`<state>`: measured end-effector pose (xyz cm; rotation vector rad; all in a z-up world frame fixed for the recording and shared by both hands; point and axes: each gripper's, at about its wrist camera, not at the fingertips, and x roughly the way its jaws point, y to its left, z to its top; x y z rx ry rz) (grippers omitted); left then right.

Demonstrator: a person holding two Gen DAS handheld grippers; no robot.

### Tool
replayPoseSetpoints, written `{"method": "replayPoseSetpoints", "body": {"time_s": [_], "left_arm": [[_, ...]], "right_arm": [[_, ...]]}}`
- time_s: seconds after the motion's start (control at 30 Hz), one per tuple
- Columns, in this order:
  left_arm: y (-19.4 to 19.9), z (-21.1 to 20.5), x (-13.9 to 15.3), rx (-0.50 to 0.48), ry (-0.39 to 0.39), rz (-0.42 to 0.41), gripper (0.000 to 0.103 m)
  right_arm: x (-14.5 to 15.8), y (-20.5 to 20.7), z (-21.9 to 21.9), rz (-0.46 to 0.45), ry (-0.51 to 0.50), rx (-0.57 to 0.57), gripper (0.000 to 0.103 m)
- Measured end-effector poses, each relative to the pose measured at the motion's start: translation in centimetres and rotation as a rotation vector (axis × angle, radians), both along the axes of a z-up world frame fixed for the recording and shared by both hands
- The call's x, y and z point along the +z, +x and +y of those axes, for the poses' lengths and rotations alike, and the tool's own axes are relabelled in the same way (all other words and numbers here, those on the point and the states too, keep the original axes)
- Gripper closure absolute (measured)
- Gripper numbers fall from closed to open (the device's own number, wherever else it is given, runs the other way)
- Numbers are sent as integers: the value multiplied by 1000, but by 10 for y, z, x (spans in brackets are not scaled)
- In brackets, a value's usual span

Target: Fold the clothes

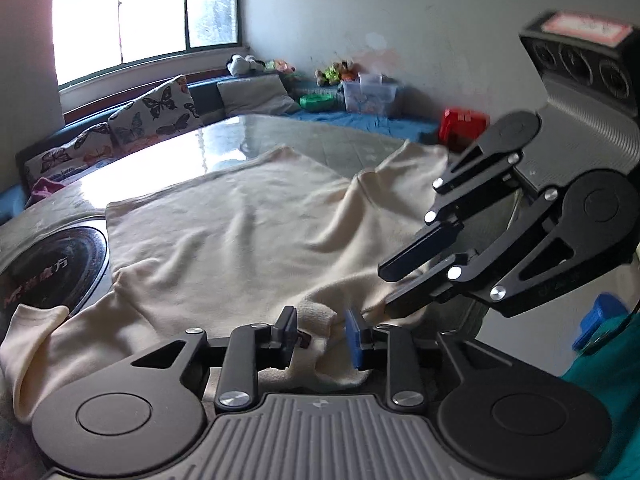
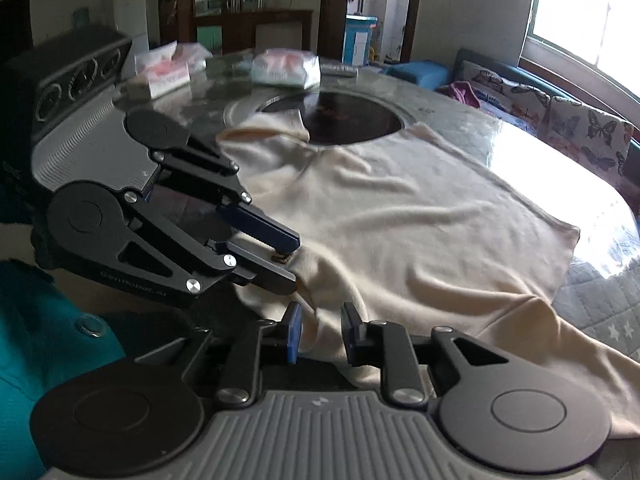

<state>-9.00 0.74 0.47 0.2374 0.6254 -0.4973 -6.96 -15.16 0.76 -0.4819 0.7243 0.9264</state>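
Note:
A cream long-sleeved top (image 1: 240,232) lies spread on the round glass table (image 1: 256,132), wrinkled, one sleeve trailing off the near edge. It also shows in the right wrist view (image 2: 400,220). My left gripper (image 1: 322,332) is open, its jaws on either side of a raised fold at the top's near edge. In the right wrist view my left gripper (image 2: 292,262) shows with its jaws apart around that fold. My right gripper (image 2: 320,332) is open with cloth between its jaws. From the left wrist view my right gripper (image 1: 386,284) sits just right of the left one.
A black hotplate (image 2: 348,120) is set in the table's middle, partly under the top. Tissue packs (image 2: 286,66) and a box (image 2: 168,76) lie at the far side. Butterfly cushions (image 1: 156,112) line a bench under the window. A teal garment (image 2: 44,344) is at the near edge.

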Motion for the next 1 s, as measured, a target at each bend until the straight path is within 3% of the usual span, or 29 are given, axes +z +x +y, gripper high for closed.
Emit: {"method": "replayPoseSetpoints", "body": {"time_s": [0.1, 0.13, 0.23, 0.4, 0.53, 0.7, 0.77, 0.97, 1.0], "left_arm": [[3, -1, -1, 10, -1, -9, 99], [3, 1, 1, 17, -17, -10, 101], [2, 15, 14, 42, -121, -17, 101], [0, 26, 18, 32, -180, 13, 102], [-1, 23, 5, 0, -140, 63, 101], [3, 25, 6, -11, -132, 83, 100], [8, 28, 11, -9, -138, 76, 99], [35, 45, 26, 82, -186, 69, 98], [43, 48, 26, 105, -188, 67, 98]], "right_arm": [[-6, 1, 1, -8, -19, -8, 87], [-5, 1, 0, -16, -14, -13, 96], [7, 3, -11, -11, 43, -37, 100], [20, 7, -26, 38, 87, -36, 100], [17, 12, -27, 110, 95, -24, 97], [30, 27, -30, 64, 169, -80, 91], [30, 37, -28, 34, 169, -115, 83], [8, 71, -27, 11, 142, -225, 78], [4, 75, -27, 8, 136, -241, 72]]}}
